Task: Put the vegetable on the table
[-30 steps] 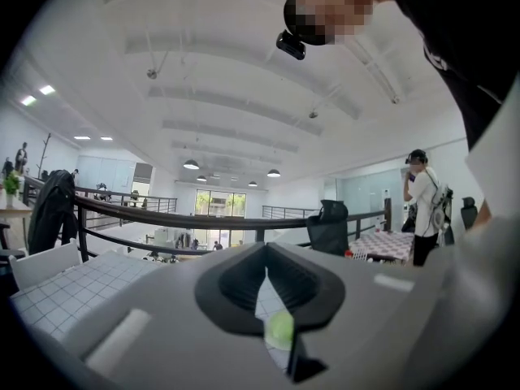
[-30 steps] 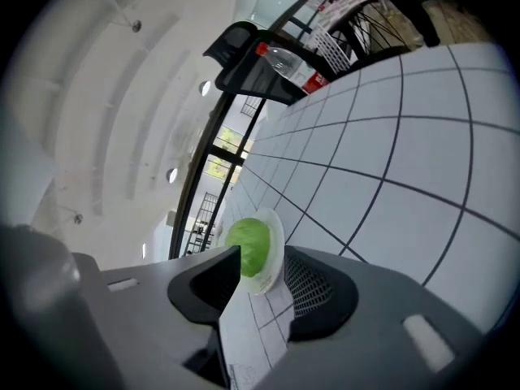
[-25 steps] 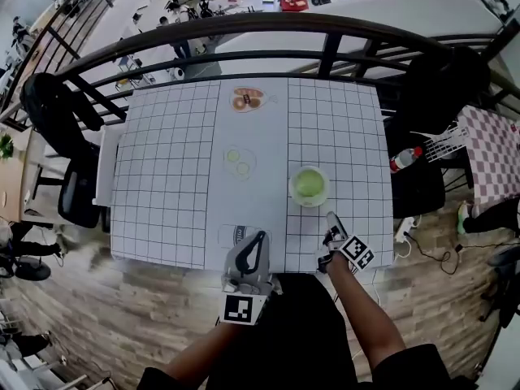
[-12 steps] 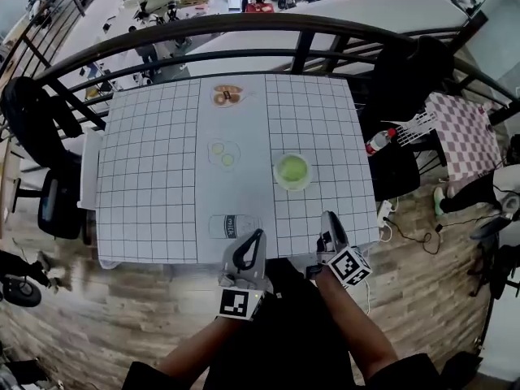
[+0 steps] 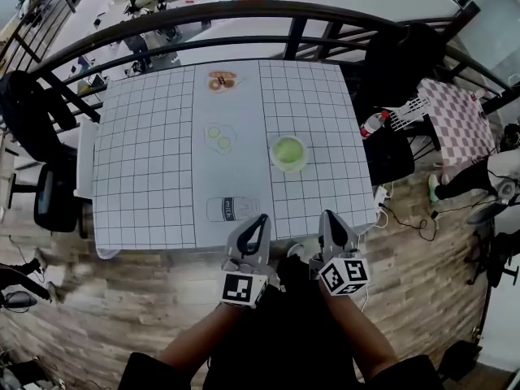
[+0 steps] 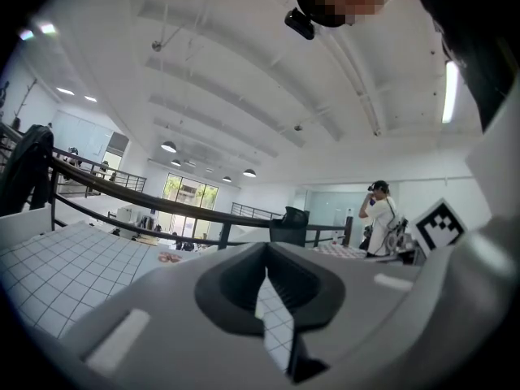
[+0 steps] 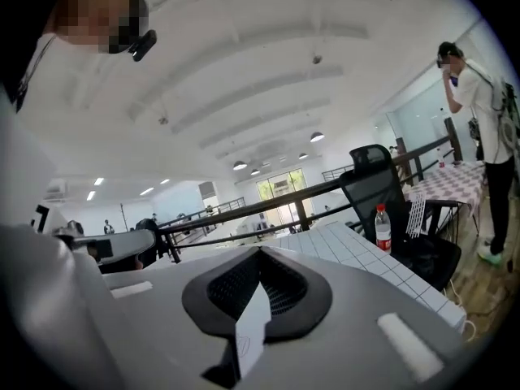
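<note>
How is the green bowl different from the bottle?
The bowl is wide, round and green inside; the bottle is thin, clear, with a red cap. The bowl sits on the table; the bottle stands off it, on a dark chair. Both are upright.

We see a white surface (image 5: 146, 177) ruled with a black grid toward its left and right edges, plain down the middle. The bowl (image 5: 288, 153) is pale green. The grey left gripper (image 5: 260, 219) and right gripper (image 5: 327, 216) carry black-and-white square markers.
</note>
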Demonstrator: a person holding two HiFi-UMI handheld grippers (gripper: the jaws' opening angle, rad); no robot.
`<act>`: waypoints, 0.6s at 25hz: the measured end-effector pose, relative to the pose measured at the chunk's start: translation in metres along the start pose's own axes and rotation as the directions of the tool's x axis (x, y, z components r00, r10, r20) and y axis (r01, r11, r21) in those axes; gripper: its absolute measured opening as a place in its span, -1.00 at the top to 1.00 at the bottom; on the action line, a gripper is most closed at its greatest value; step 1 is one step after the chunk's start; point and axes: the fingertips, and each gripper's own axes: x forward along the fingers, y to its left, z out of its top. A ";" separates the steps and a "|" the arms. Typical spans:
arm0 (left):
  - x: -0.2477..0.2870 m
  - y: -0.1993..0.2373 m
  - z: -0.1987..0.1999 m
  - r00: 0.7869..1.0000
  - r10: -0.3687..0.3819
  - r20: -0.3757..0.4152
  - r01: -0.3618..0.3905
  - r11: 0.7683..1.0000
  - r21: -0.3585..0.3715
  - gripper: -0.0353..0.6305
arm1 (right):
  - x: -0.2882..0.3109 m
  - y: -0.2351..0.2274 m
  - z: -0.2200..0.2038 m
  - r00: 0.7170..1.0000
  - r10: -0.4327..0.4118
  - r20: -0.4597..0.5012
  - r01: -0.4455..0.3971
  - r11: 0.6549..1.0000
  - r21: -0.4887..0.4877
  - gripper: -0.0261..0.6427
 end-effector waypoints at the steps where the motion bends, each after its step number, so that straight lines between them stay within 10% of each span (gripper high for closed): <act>1: -0.001 0.001 0.002 1.000 0.010 0.007 -0.010 1.000 0.005 0.87 | -0.003 0.004 0.002 1.000 0.016 -0.003 -0.017 1.000 -0.020 0.94; 15: 0.022 -0.052 0.047 0.990 0.107 0.092 -0.117 0.986 0.115 0.87 | -0.032 0.018 0.072 0.972 0.224 0.075 -0.212 0.967 -0.138 0.94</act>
